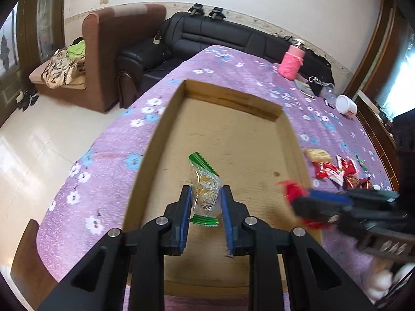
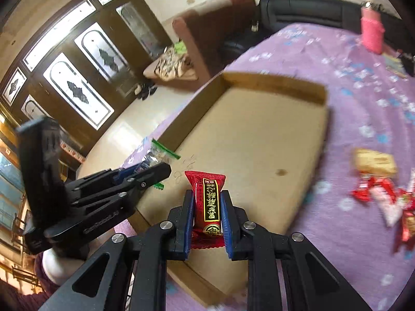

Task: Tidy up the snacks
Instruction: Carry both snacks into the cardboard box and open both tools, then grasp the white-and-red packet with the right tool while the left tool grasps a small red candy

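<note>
My left gripper (image 1: 206, 194) is clamped on a green snack packet (image 1: 205, 189), held over the near part of the cardboard tray (image 1: 166, 119). The packet stands lengthwise between the blue pads, its long axis running away from me along the fingers, one green crimped end pointing toward the tray's far wall and the other back toward my wrist. It is clear plastic with green zigzag ends, and pale golden pieces show through a printed panel.

My right gripper (image 2: 207, 197) grips a red snack packet (image 2: 208, 204) the same way, long axis along the fingers, over the tray's near end. It is glossy dark red with a black strip of gold characters down its middle and a round gold seal at the near end.

To the right of the tray, on the purple flowered tablecloth (image 1: 109, 155), lies a loose pile of snacks (image 1: 339, 171), mostly red wrappers with one tan packet (image 1: 318, 154) beside them.
</note>
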`<state>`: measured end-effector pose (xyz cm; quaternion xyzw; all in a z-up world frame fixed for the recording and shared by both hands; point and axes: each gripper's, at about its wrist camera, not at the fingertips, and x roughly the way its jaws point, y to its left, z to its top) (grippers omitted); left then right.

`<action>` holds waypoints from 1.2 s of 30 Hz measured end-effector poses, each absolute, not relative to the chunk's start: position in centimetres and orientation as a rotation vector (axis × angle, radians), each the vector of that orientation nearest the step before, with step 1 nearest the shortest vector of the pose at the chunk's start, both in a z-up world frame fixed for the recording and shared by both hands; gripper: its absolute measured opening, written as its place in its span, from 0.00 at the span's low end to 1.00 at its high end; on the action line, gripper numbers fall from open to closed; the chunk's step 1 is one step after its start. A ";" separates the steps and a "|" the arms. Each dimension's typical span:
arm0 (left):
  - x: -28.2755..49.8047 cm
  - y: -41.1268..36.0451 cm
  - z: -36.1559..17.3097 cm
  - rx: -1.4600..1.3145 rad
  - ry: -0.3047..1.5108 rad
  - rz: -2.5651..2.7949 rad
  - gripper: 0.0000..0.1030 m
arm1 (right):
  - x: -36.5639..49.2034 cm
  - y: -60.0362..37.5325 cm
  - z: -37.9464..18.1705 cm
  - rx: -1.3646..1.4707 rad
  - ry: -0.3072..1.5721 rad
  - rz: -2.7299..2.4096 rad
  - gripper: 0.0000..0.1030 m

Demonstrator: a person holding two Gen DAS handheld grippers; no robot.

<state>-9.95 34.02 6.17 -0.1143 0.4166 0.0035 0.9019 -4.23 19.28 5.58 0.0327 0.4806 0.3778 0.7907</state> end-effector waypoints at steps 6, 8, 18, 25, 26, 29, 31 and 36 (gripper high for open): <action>-10.0 35.1 5.6 -0.266 0.871 0.021 0.22 | -4.2 22.5 3.2 0.021 1.085 0.816 0.21; -10.1 35.5 5.6 -0.284 0.870 0.026 0.25 | -4.5 22.7 3.0 0.020 1.078 0.803 0.22; -11.6 35.2 8.1 -0.346 0.783 -0.007 0.60 | -4.7 17.2 7.1 0.087 0.953 0.758 0.24; -12.0 34.0 9.1 -0.386 0.746 -0.071 0.65 | -0.3 5.9 8.1 0.154 0.902 0.418 0.24; -11.9 33.6 9.2 -0.383 0.748 -0.080 0.65 | 0.3 5.3 7.7 0.152 0.915 0.391 0.24; -11.8 32.4 9.3 -0.368 0.756 -0.106 0.65 | 1.9 4.6 5.8 0.139 0.957 0.339 0.23; -11.8 31.8 9.3 -0.358 0.761 -0.116 0.65 | 2.6 4.9 4.7 0.125 0.979 0.325 0.23; -11.9 30.9 9.3 -0.332 0.772 -0.131 0.66 | 3.3 5.0 2.5 0.129 1.032 0.335 0.24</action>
